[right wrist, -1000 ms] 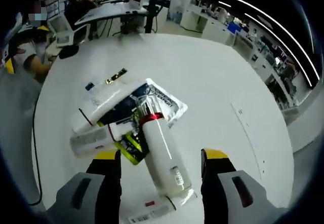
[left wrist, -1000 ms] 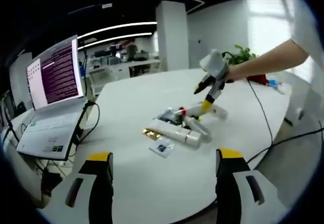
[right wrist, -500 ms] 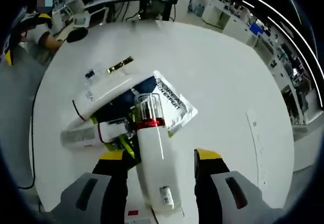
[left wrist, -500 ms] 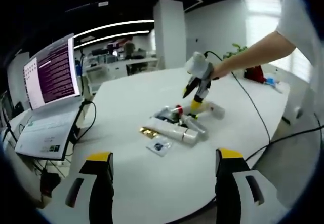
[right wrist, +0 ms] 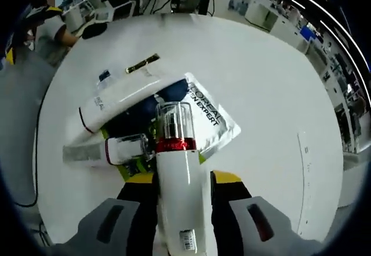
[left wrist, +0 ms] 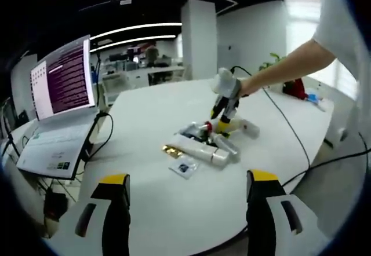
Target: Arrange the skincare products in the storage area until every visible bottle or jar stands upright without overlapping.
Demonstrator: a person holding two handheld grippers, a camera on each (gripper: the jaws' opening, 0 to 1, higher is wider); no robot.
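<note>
Lying across a heap of skincare products on a round white desk, a white bottle with a red band and a clear cap is seen between the yellow-tipped jaws of the right hand-held gripper, which are pressed against its two sides near its lower half. Under the bottle's cap end, a white sachet printed with dark letters is spread flat. Beside it, a long white tube is laid at a slant, and a smaller clear-capped bottle is laid on its side just left of the gripped bottle. A thin gold strip and a small dark-printed packet are seen beyond the tube, apart from the heap. In the left gripper view, the left hand-held gripper is held with jaws spread wide, nothing between them, well back from the heap. The same heap is seen mid-desk, with the right hand-held gripper lowered onto it at the end of a person's bare arm. An open laptop stands at the desk's left edge.
</note>
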